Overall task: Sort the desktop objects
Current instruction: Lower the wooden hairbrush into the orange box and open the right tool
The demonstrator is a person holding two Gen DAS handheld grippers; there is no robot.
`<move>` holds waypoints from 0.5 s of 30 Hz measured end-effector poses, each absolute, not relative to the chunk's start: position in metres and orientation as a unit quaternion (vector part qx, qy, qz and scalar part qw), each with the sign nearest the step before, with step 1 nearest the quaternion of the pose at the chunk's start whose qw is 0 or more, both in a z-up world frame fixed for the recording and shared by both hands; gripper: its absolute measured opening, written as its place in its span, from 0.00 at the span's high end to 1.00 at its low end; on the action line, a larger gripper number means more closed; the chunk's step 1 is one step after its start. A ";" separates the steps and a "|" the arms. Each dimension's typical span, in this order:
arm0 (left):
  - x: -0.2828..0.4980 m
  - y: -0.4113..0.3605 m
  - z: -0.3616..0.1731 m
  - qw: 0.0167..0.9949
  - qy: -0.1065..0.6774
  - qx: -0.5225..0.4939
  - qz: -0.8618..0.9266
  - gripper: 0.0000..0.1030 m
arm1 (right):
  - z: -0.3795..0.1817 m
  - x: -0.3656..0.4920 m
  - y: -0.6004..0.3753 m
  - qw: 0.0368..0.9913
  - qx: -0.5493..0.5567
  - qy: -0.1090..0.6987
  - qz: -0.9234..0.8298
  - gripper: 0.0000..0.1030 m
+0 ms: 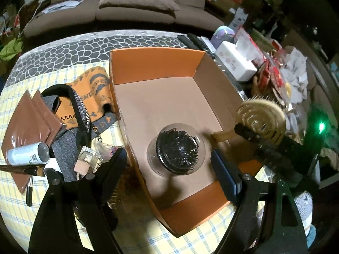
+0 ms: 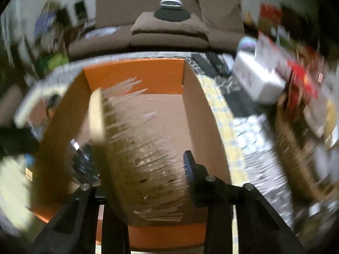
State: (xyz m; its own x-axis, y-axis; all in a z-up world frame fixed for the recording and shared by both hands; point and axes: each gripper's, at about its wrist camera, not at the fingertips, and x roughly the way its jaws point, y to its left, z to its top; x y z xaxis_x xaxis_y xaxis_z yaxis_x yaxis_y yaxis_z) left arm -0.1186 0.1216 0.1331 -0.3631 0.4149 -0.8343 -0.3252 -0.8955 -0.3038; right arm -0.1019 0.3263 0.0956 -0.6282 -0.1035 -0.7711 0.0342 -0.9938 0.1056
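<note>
Over the orange box, left wrist view:
Left hand-held gripper: fingers spread wide, nothing between them; one finger hangs outside the box's left wall, the other over its right wall.
Orange box: cardboard, open-topped, on the checked tabletop.
Clear tub: round, full of small black pieces, standing on the box floor.
Hairbrush: pale and round-headed, at the box's right rim, pinched by the right hand-held gripper.
Left of the box: patterned scarf, brown tiles, white can lying on its side, small perfume bottle.
Right of the box: white tissue box.

Right wrist view, blurred:
Right hand-held gripper: fingers pinch the hairbrush, bristles pointing right.
Hairbrush position: above the orange box; whether it touches the floor cannot be told.
</note>
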 end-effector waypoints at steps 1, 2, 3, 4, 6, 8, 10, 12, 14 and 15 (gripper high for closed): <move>-0.118 0.124 0.133 0.225 -0.039 -0.517 0.825 0.23 | 0.097 -0.103 0.333 0.038 0.431 -0.062 -0.899 0.65; -0.118 0.126 0.133 0.226 -0.035 -0.516 0.825 0.22 | 0.099 -0.103 0.342 0.041 0.428 -0.087 -0.899 0.63; -0.117 0.128 0.133 0.227 -0.032 -0.516 0.826 0.22 | 0.101 -0.102 0.348 0.044 0.423 -0.105 -0.899 0.63; -0.117 0.131 0.133 0.228 -0.028 -0.515 0.826 0.22 | 0.103 -0.101 0.353 0.046 0.419 -0.122 -0.899 0.62; -0.116 0.136 0.133 0.230 -0.024 -0.515 0.825 0.22 | 0.107 -0.100 0.363 0.044 0.414 -0.145 -0.898 0.61; -0.115 0.141 0.132 0.233 -0.020 -0.516 0.824 0.22 | 0.111 -0.098 0.369 0.040 0.406 -0.153 -0.900 0.60; -0.113 0.146 0.131 0.236 -0.014 -0.516 0.824 0.22 | 0.114 -0.096 0.373 0.043 0.399 -0.168 -0.901 0.60; -0.112 0.151 0.131 0.238 -0.007 -0.515 0.824 0.22 | 0.118 -0.093 0.379 0.059 0.389 -0.196 -0.898 0.60; -0.110 0.156 0.130 0.241 0.004 -0.514 0.823 0.22 | 0.118 -0.093 0.382 0.092 0.391 -0.229 -0.886 0.60; -0.110 0.158 0.129 0.240 0.008 -0.514 0.823 0.22 | 0.117 -0.095 0.381 0.112 0.401 -0.241 -0.877 0.59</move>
State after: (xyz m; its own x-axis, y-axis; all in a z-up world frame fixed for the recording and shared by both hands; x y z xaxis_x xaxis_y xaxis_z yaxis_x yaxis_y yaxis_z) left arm -0.1097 0.1579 0.1294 -0.3558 0.3870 -0.8506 -0.4045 -0.8843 -0.2332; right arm -0.0946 0.3815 0.1170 -0.6542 -0.3888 -0.6487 0.0025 -0.8588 0.5122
